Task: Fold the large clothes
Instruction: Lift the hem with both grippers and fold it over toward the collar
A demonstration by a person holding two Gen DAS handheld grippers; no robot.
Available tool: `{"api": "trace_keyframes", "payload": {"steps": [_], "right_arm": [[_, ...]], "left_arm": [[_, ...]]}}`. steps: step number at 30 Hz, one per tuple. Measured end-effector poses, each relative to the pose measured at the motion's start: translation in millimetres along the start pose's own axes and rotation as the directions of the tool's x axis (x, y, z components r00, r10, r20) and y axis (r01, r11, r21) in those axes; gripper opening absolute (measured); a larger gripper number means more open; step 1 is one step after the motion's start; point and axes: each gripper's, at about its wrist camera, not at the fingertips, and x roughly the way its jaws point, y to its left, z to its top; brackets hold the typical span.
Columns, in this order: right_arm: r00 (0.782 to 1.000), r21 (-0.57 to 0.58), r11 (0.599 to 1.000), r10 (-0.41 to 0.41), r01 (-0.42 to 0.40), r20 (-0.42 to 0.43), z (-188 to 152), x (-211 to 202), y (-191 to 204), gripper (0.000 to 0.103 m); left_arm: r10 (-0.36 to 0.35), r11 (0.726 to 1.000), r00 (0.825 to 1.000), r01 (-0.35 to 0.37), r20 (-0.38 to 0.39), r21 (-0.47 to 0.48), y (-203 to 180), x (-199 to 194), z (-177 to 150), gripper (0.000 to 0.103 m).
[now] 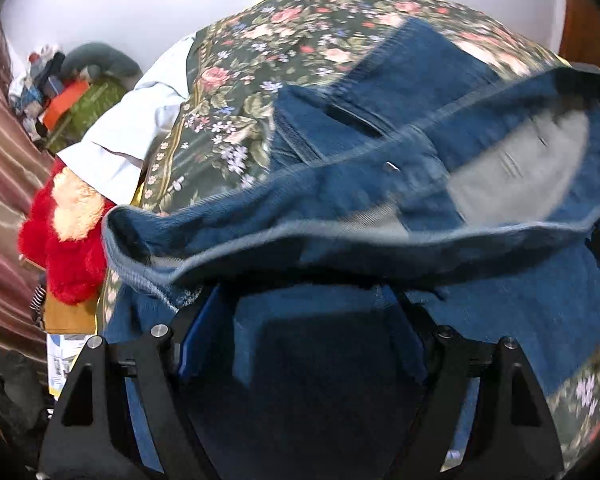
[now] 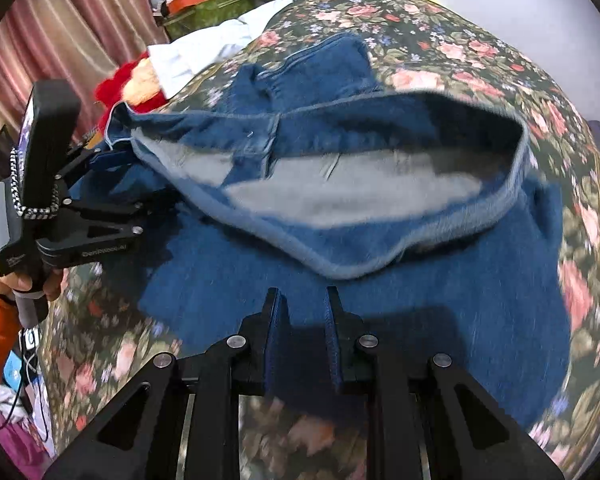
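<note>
Blue jeans (image 2: 380, 288) lie spread on a bed under a dark floral bedspread (image 2: 480, 48), waistband end raised and gaping so the grey inner lining (image 2: 340, 196) shows, one leg (image 2: 332, 64) running away toward the far side. Left tongs (image 2: 112, 172) come in from the left side of the right wrist view, held by a hand (image 2: 32, 280) with an orange sleeve; the tips are buried in the waistband edge, denim between them, but how tightly they close I cannot tell. In the left wrist view the left tongs (image 1: 300, 292) sit wide apart with blue cloth filling the gap and the lifted waistband (image 1: 340, 216) draped across just ahead. Right tongs (image 2: 302, 300) hover low over the flat denim near the front edge, a narrow gap between the blue-padded fingers (image 2: 274, 320), nothing pinched in it. Motion blur on much of the cloth. Beside the bed on the left: white pillow (image 1: 132, 132), red and cream plush toy (image 1: 68, 236), striped curtain (image 1: 4, 184), clutter pile with an orange box (image 1: 66, 104) further back.
</note>
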Motion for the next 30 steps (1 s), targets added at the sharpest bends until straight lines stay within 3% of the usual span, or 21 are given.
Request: {"api": "trace_keyframes", "payload": {"steps": [4, 8, 11, 16, 18, 22, 24, 28, 30], "right_arm": [[0.999, 0.019, 0.998, -0.054, 0.054, 0.007, 38, 13, -19, 0.016], [0.999, 0.066, 0.998, -0.008, 0.005, 0.050, 73, 16, -35, 0.016], [0.994, 0.110, 0.994, -0.029, 0.017, 0.104, 97, 16, -41, 0.016], [0.971, 0.131, 0.984, -0.141, 0.117, 0.192, 117, -1, -42, 0.016], [0.964, 0.122, 0.984, -0.155, 0.131, 0.214, 118, -17, -42, 0.016], [0.964, 0.095, 0.989, -0.133, 0.114, 0.230, 106, -47, -44, 0.016], [0.965, 0.081, 0.990, -0.134, 0.118, 0.226, 93, -57, -42, 0.016], [0.980, 0.039, 0.991, -0.130, 0.126, 0.151, 59, -46, -35, 0.016], [0.985, 0.024, 0.991, -0.132, 0.130, 0.109, 46, -35, -31, 0.016]], "left_arm": [[0.022, 1.000, 0.999, -0.022, 0.032, -0.020, 12, 5, 21, 0.076], [-0.002, 0.994, 1.000, 0.005, 0.029, -0.107, 31, 18, 45, 0.076], [0.033, 0.994, 0.999, -0.033, -0.001, -0.105, 31, 36, 51, 0.076], [0.066, 0.992, 0.998, -0.067, -0.008, -0.104, 29, 40, 49, 0.076], [0.065, 0.989, 0.998, -0.064, 0.007, -0.132, 34, 28, 50, 0.075], [-0.018, 0.985, 0.997, 0.031, 0.077, -0.172, 47, -13, 49, 0.076], [-0.019, 0.983, 0.994, 0.039, 0.111, -0.180, 53, -34, 45, 0.078], [-0.014, 0.981, 0.992, 0.038, 0.127, -0.189, 61, -54, 25, 0.086], [-0.016, 0.983, 0.997, 0.030, 0.079, -0.180, 63, -49, 6, 0.087]]}}
